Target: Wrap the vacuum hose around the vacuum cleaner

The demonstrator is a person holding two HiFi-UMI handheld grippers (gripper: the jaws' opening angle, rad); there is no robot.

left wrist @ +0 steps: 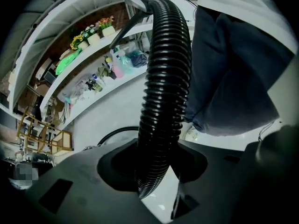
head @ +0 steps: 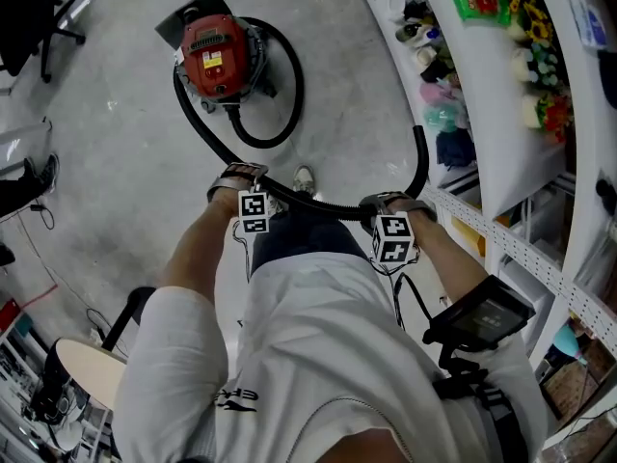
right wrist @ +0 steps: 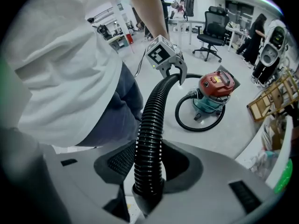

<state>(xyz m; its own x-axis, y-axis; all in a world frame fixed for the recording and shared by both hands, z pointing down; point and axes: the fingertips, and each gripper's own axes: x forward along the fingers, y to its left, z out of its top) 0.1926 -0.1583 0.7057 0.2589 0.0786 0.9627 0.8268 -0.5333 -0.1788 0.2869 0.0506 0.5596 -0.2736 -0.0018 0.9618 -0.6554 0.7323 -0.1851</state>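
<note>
Vac [head: 217, 54] sits on the floor [head: 116, 152], upper left of the head view, red top facing up. Hose [head: 318, 204] leaves the vac's left side and runs down-right to the left gripper [head: 241, 183]. It then goes roughly left-to-right across mid frame w/ a slight sag to the right gripper [head: 390, 205]. Past that it bends up, and the free end points at the top of the frame next to the shelves [head: 482, 114]. Another black loop lies on the floor round the vac's right side.

Both forearms come up from the bottom of the frame, about parallel, w/ the grippers tipped steeply down at the floor and well apart.

Left gripper view: fingers clamped on the ribbed hose, which runs straight up the frame. Right gripper view is the same deal: fingers clenched on the hose, which goes up to the left gripper, vac behind it at centre right.
</note>
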